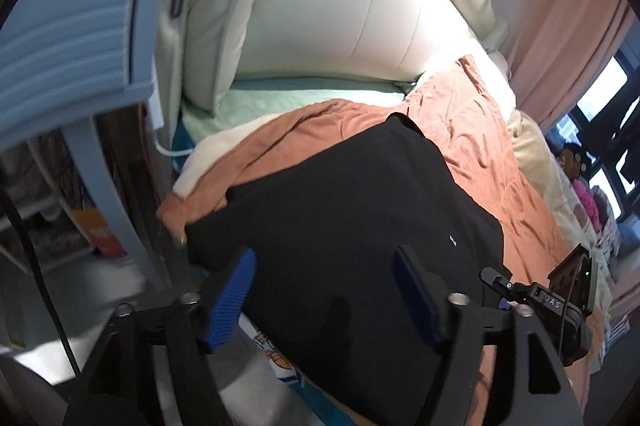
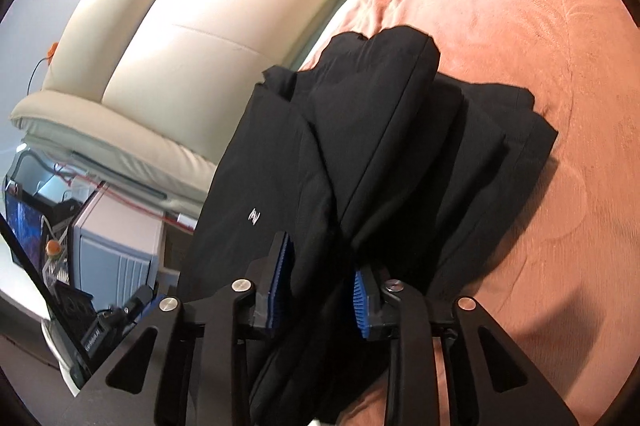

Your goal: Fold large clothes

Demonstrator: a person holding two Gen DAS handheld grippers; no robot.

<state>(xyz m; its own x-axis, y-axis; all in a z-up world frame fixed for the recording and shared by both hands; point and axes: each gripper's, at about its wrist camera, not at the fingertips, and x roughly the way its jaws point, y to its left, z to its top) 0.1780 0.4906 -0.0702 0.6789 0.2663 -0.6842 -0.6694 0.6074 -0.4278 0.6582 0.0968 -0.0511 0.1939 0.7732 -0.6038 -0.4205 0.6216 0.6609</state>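
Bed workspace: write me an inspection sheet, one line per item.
Surface: bed under a pink blanket, rumpled near the cream headboard.
Job's things: black garment, folded in layers, small white logo up.
Clutter: dolls at the bed's far edge.
Grippers: left gripper open over the garment; right gripper has a bunch of garment between its pads, grip not clear.
Cables: white cable beside the bed; dark cable at the left.
Surroundings: pink curtain, window, blue cabinet.
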